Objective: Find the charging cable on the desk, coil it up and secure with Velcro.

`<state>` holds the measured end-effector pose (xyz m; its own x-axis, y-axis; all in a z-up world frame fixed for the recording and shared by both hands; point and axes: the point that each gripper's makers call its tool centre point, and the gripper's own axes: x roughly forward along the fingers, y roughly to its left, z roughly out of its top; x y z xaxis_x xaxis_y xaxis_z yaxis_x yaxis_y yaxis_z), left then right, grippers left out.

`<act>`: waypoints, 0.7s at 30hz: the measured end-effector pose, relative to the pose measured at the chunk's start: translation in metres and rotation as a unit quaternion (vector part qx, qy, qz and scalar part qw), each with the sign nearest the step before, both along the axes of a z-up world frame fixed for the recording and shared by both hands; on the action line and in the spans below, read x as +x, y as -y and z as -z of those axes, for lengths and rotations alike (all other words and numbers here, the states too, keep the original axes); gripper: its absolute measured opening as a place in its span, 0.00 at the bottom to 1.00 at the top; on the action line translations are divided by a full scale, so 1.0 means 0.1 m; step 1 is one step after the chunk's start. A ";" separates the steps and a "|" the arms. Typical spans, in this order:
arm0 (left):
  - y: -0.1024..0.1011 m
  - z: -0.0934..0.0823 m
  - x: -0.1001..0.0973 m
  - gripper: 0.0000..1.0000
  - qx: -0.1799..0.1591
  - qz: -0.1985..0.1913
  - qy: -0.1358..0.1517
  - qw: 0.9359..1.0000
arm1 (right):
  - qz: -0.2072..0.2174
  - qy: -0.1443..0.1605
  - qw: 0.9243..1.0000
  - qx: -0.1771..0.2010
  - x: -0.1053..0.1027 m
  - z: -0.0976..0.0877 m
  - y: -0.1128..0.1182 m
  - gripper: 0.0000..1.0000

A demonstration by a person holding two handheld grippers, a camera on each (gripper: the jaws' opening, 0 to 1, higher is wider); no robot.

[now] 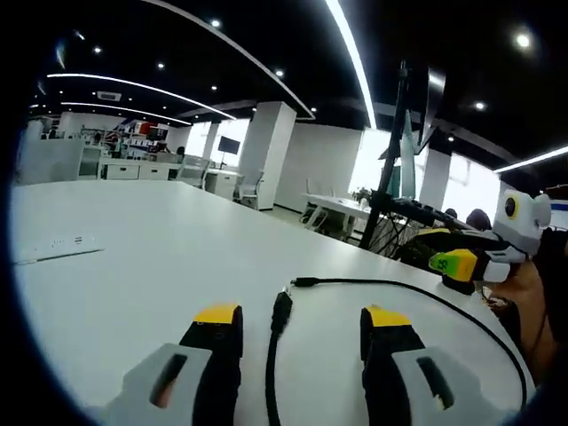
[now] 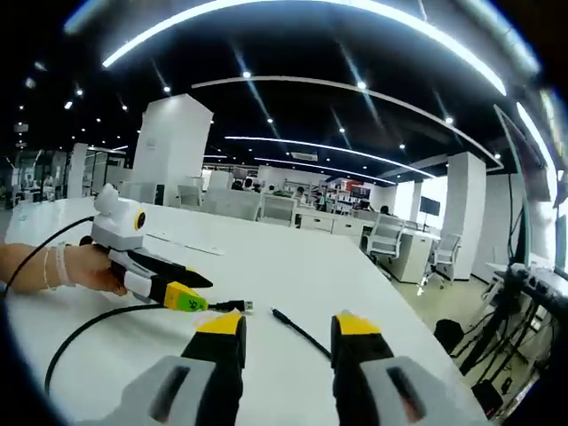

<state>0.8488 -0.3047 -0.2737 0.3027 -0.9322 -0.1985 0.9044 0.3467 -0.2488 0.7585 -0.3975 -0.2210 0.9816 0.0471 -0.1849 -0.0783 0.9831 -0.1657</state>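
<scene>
The black charging cable (image 1: 417, 288) lies loose on the white desk (image 1: 133, 266), with 1 plug end (image 1: 281, 311) between the spread, empty jaws of the left gripper (image 1: 302, 333). The right gripper (image 2: 277, 335) is open and empty too (the other plug (image 2: 232, 306) sits just beside it). I think it is best to pinch 1 plug first, then loop slowly.
</scene>
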 end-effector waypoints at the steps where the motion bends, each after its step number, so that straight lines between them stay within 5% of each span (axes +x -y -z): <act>1: 0.02 0.01 0.01 0.53 0.002 0.001 -0.003 1.000 | -0.005 -0.003 1.000 0.000 0.03 0.01 0.01 0.39; 17: 0.28 0.19 0.13 0.53 0.038 0.014 -0.005 0.999 | -0.073 -0.081 0.993 -0.038 0.63 0.45 0.14 0.36; 21: 0.34 0.21 0.10 0.50 0.045 0.020 0.001 0.999 | -0.085 -0.068 0.994 -0.004 0.77 0.47 0.15 0.36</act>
